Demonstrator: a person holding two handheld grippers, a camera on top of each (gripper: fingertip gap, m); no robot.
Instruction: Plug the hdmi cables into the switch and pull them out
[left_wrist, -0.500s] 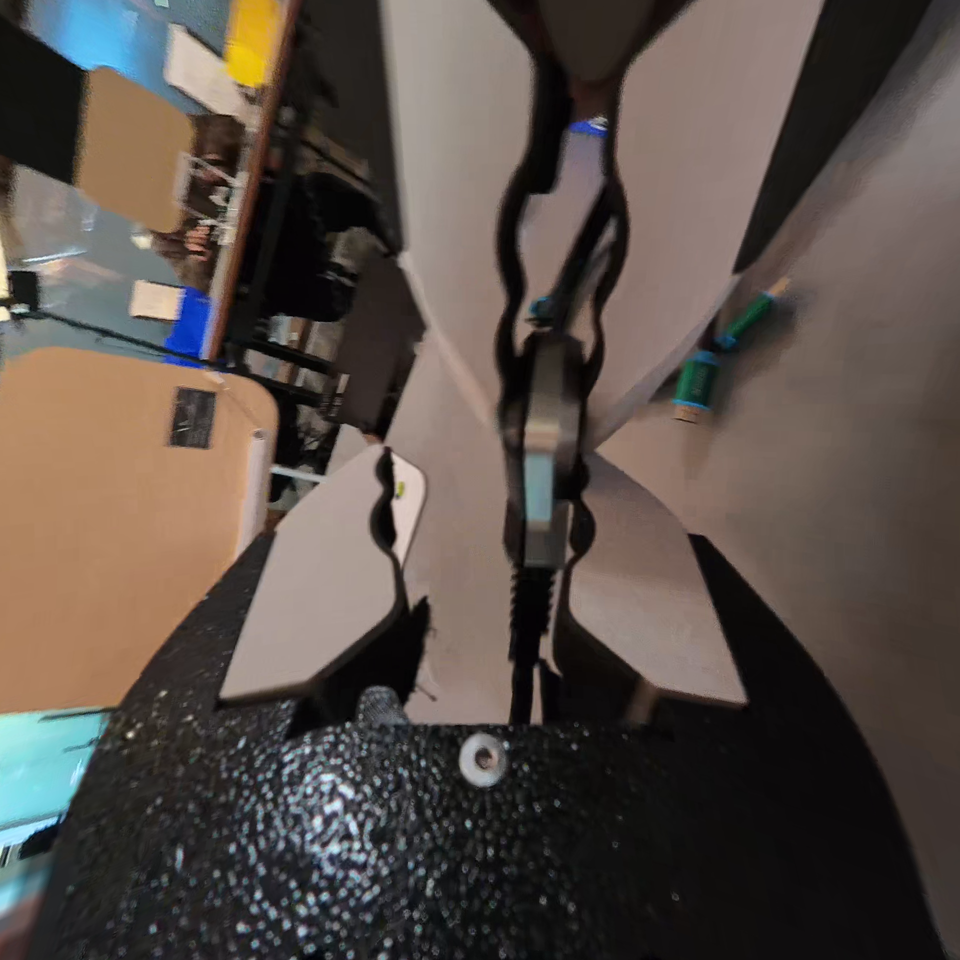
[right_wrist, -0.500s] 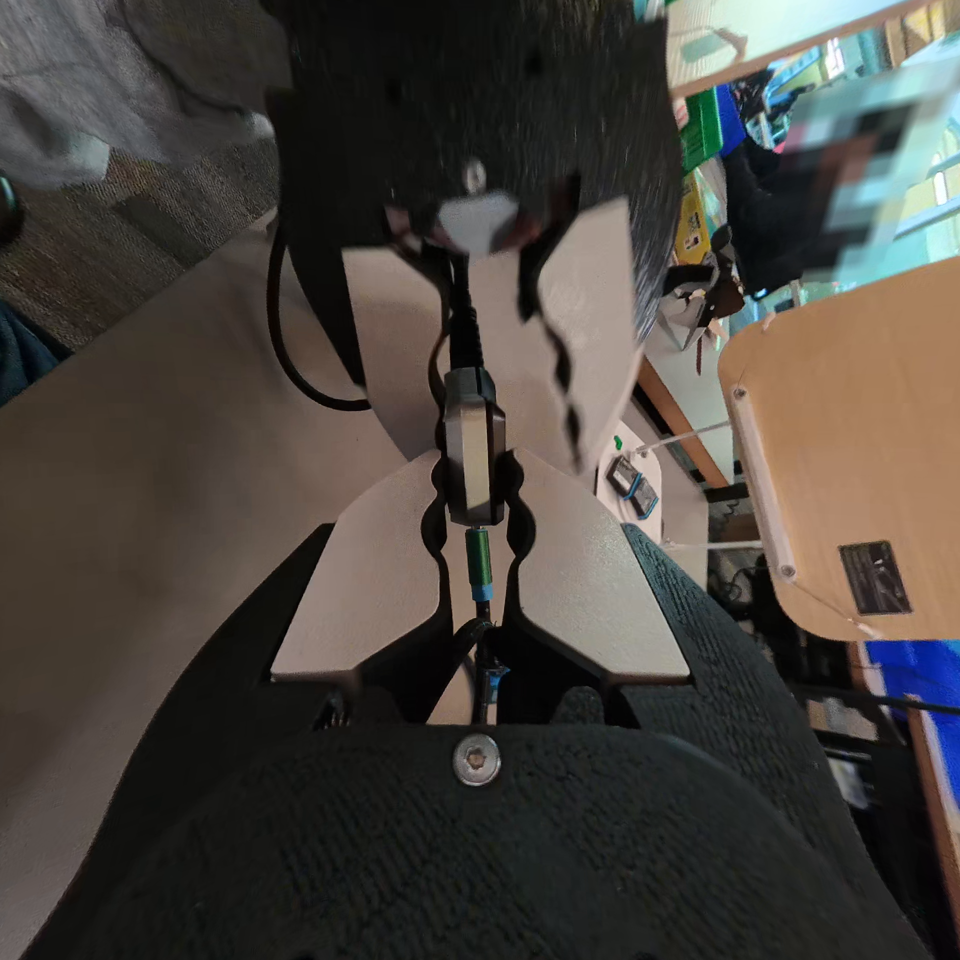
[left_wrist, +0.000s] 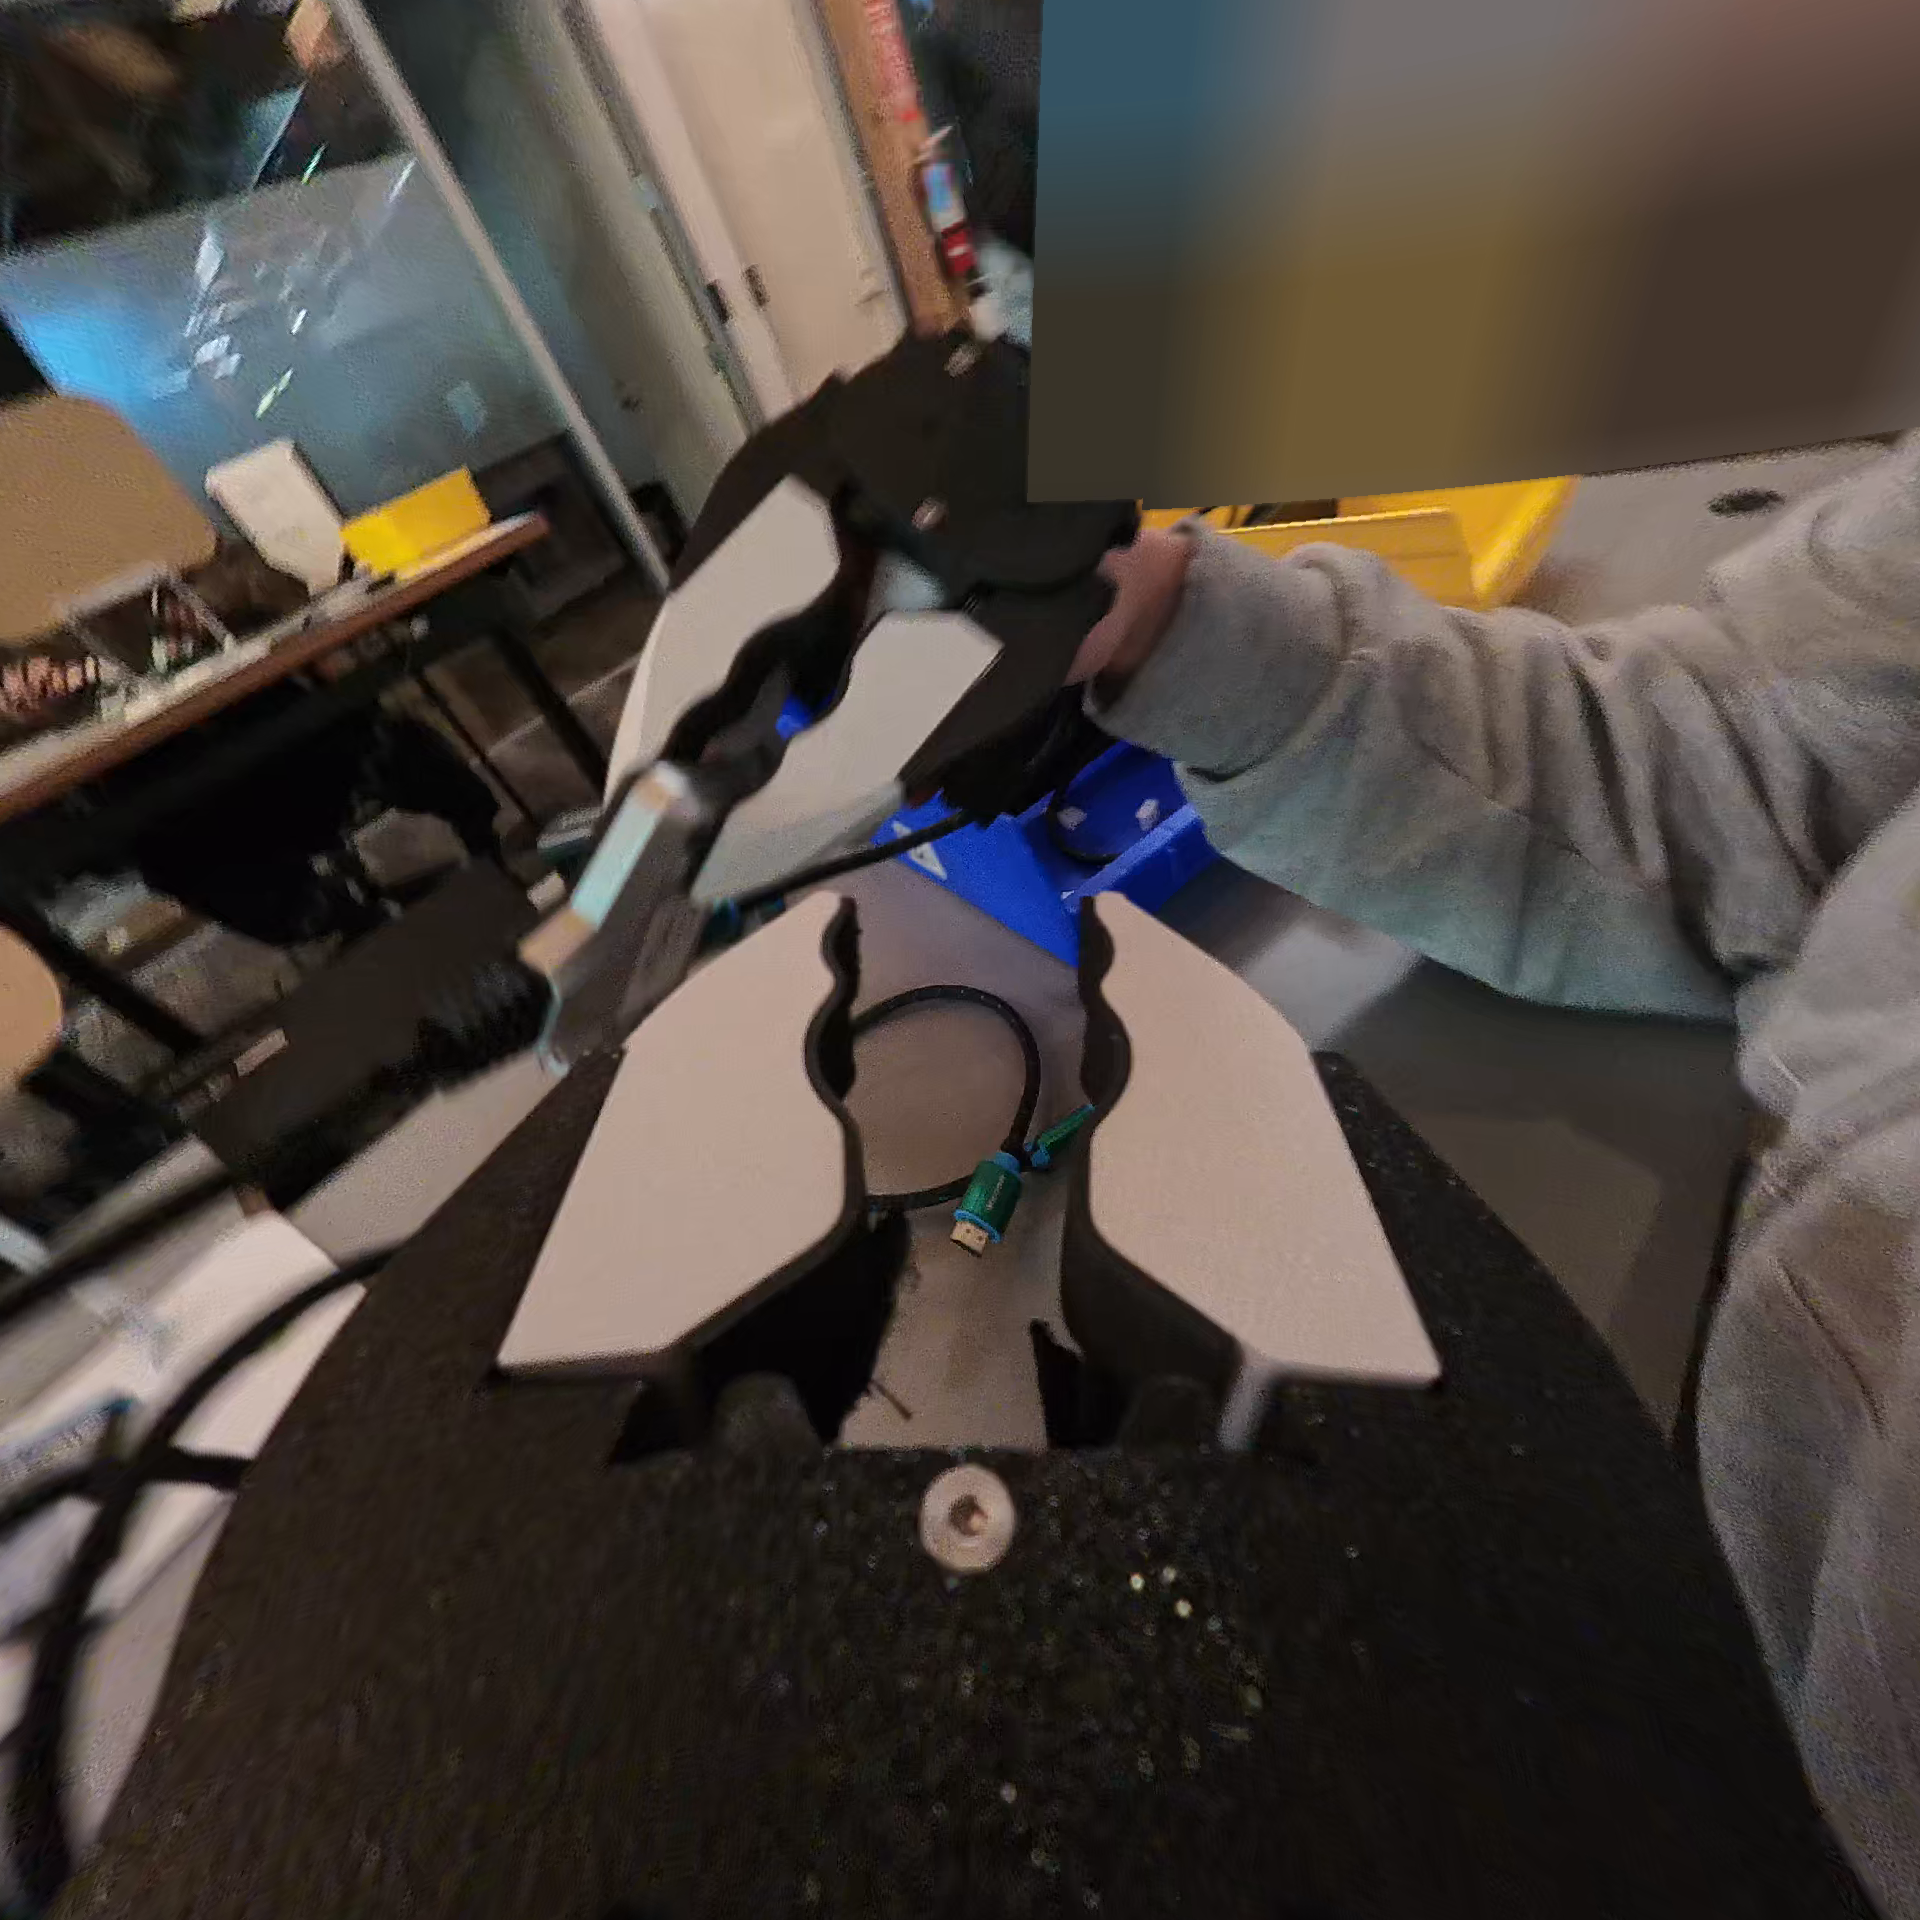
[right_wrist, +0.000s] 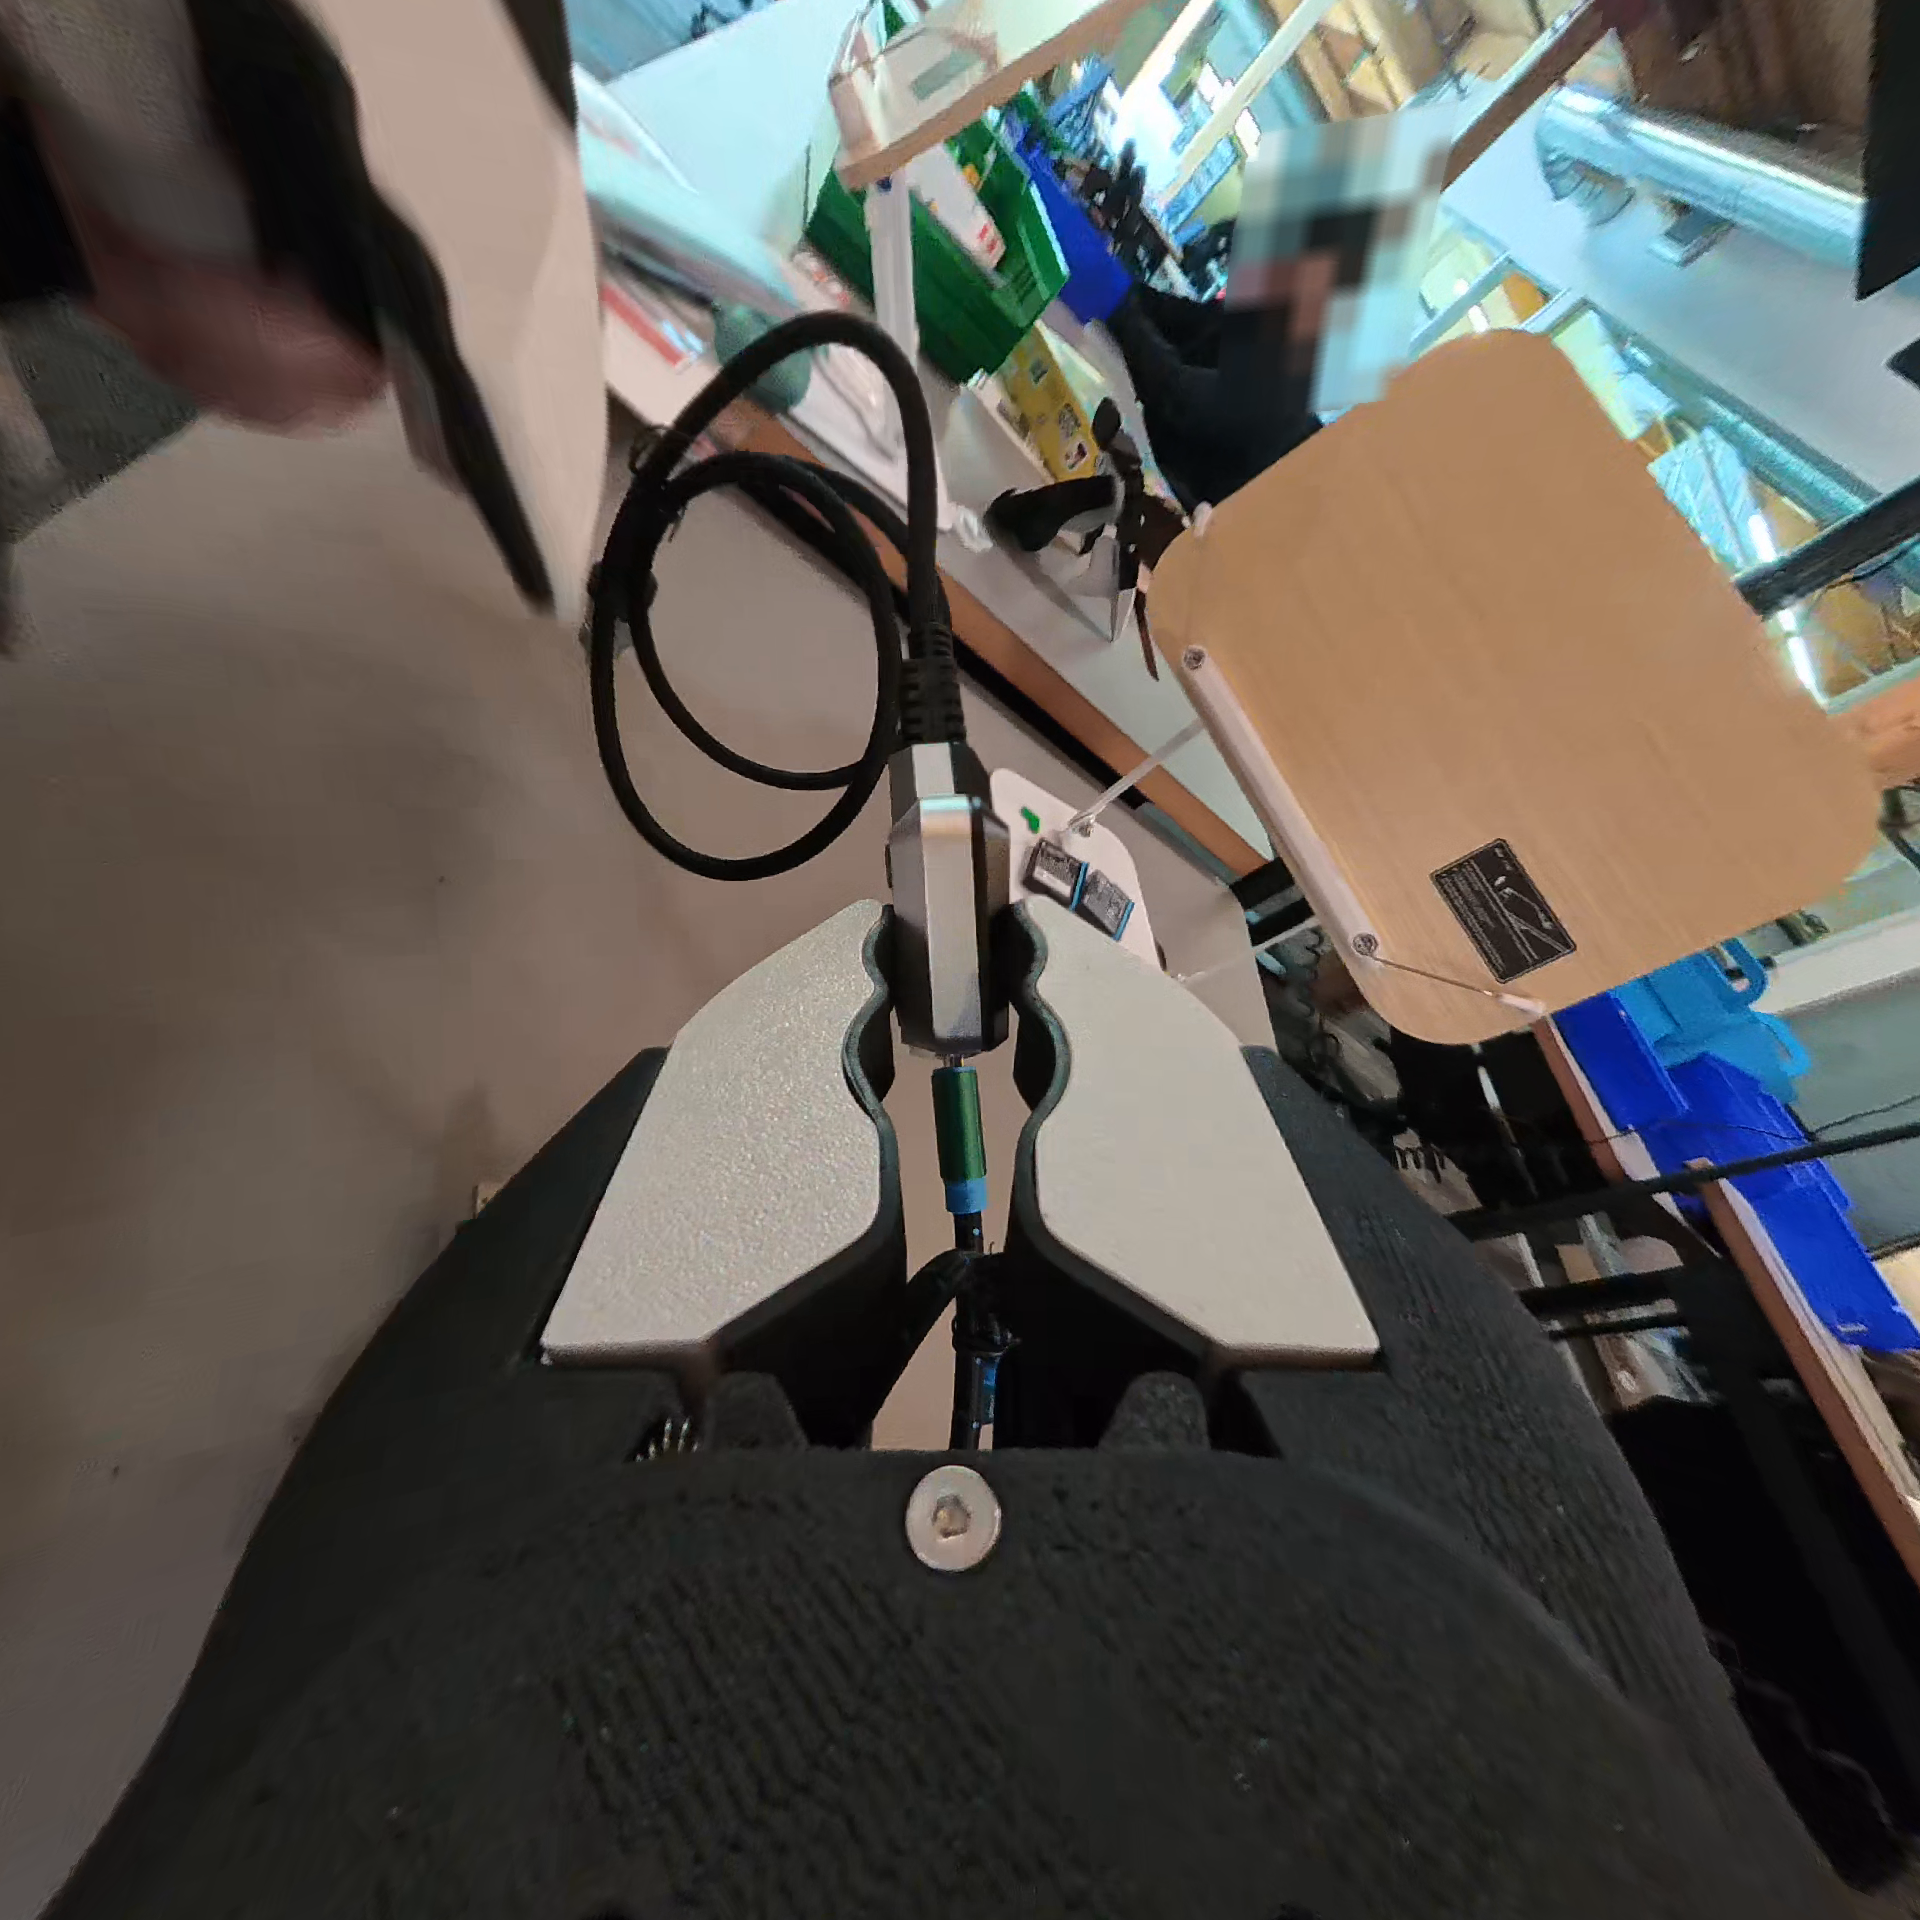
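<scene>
My right gripper (right_wrist: 948, 925) is shut on a grey metal adapter (right_wrist: 945, 935), both pads pressing its sides. A green plug (right_wrist: 958, 1132) sits in the adapter's near end. A thick black cable (right_wrist: 727, 665) leaves its far end and loops over the grey table (right_wrist: 260, 831). In the left wrist view the right gripper (left_wrist: 717, 748) holds the adapter (left_wrist: 623, 862) up, ahead and to the left. My left gripper (left_wrist: 966, 925) is open and empty above the table. Between its fingers I see a thin black cable loop (left_wrist: 1029, 1060) and a loose green connector (left_wrist: 982, 1195) lying on the table.
A person's grey sleeve (left_wrist: 1455, 748) reaches in from the right. A blue bin (left_wrist: 1039, 883) and a yellow bin (left_wrist: 1455, 540) stand beyond the grippers. A wooden chair back (right_wrist: 1507, 675) and a white plate with ports (right_wrist: 1081, 883) lie past the table edge.
My left gripper has drawn back from the adapter, which stood between its open fingers, and has swung round; its fingers stand closer together. The right gripper still holds the adapter.
</scene>
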